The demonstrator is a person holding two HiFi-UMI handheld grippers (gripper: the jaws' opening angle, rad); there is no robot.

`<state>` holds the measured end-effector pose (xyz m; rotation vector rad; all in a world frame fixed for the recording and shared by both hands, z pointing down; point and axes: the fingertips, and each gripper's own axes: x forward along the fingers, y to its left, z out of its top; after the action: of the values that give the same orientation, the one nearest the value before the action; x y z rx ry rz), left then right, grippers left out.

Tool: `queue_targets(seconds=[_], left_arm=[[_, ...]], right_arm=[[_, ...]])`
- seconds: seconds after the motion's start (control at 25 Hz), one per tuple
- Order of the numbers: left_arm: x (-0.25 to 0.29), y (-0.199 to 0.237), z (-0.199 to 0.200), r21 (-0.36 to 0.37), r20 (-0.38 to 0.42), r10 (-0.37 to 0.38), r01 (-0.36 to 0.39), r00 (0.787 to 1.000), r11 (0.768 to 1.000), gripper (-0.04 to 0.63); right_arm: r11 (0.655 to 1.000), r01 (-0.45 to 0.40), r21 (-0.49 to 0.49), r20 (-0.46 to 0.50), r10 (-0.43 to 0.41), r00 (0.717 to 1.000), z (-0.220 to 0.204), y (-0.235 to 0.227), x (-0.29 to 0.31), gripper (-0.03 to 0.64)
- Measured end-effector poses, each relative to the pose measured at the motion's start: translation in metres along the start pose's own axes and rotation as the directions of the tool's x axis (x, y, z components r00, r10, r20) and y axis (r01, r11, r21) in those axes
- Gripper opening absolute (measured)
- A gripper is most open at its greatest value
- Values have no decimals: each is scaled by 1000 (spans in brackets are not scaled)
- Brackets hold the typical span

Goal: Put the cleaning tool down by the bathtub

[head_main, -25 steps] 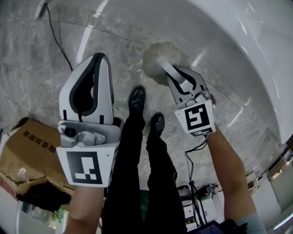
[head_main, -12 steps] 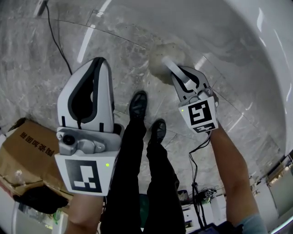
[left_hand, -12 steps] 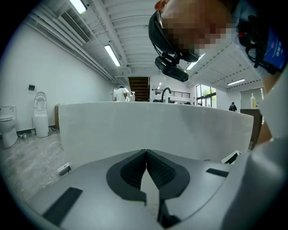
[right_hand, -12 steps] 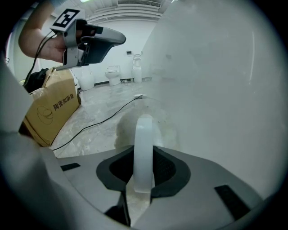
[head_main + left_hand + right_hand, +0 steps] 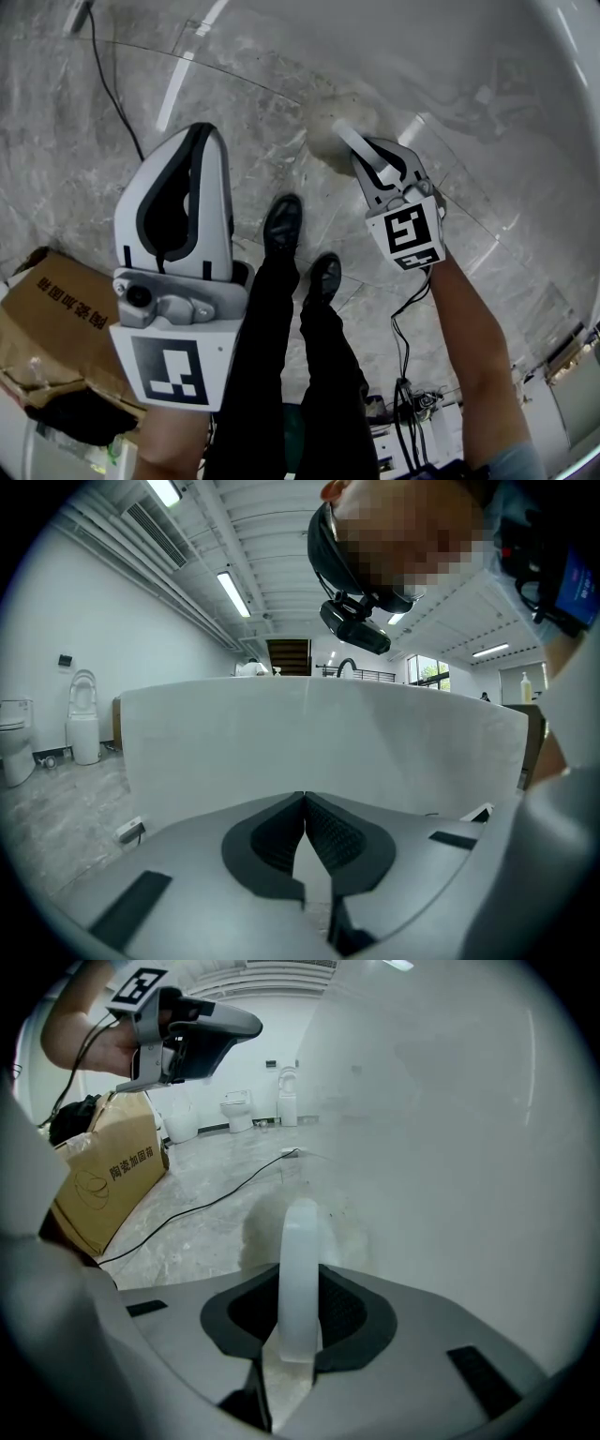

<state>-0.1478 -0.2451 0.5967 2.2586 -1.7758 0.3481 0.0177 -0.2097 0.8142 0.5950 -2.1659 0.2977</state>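
The cleaning tool's (image 5: 337, 122) pale fluffy head is half hidden behind the right hand-held gripper (image 5: 361, 155); contact with the floor (image 5: 234, 94) is unclear; its translucent white handle sits clamped in those jaws, beside the bathtub (image 5: 450, 1147); the left hand-held gripper (image 5: 305, 803) is closed, empty.

A sanitary-ware showroom or test hall: a white bathtub (image 5: 309, 742) on a grey marble floor (image 5: 234, 84), free-standing toilets (image 5: 82, 719) at nine o'clock, a cardboard box (image 5: 56, 309), and strip lights (image 5: 232, 591) on a bare industrial ceiling (image 5: 272, 536).
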Motion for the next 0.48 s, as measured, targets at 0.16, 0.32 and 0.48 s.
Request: queue_targets(seconds=[0.16,0.32,0.48], left_arm=[[2,-3,-4,4,1,-2,2,1000,1000,17],[5,-4,-10,10,-1,-1,1,1000,1000,17],[4,-6,-15,17,-9,0,0,1000,1000,17]], right_arm=[[1000,-20,-14,10,21,1000,-14,3,11,97],[1000,-23,-16,-1,23,1000,-24,2,20,97],[999,-33,-19,-3,33,999,-32,5,28,97]])
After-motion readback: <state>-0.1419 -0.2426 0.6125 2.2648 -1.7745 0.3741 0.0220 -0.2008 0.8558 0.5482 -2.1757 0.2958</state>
